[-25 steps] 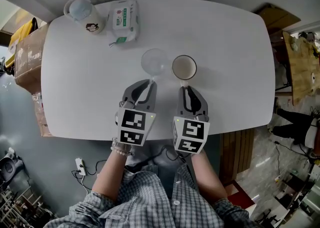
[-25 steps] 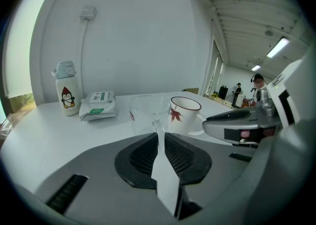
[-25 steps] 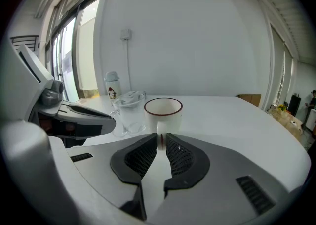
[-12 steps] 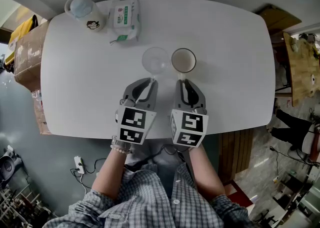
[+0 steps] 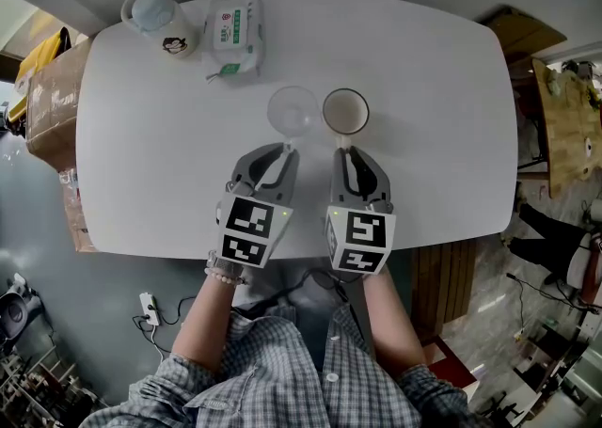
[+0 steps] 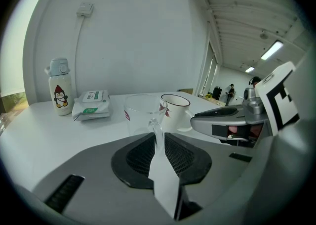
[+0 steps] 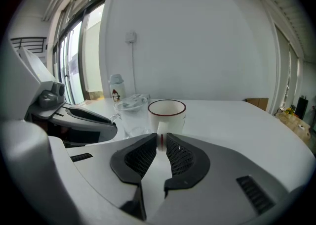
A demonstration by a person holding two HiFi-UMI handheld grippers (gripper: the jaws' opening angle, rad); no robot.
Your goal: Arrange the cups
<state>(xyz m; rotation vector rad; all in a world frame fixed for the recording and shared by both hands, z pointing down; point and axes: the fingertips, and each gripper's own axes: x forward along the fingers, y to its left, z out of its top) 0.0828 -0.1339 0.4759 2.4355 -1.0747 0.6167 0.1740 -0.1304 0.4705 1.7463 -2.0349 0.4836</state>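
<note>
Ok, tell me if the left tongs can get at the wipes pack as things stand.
Probably not yet: the left tongs are shut on the handle of the glass cup. Otherwise the table toward the wipes pack looks bare.

We record a white table. The glass is clear with a red mark. The mug is white with a dark red rim. The bottle is white with a penguin print. The wipes pack is white and green. The left gripper and right gripper are grey, marked in black-and-white squares.

This looks like an office workroom: a white table by a plain wall, cardboard boxes left of the table, strip lights over a long hall beyond it.
</note>
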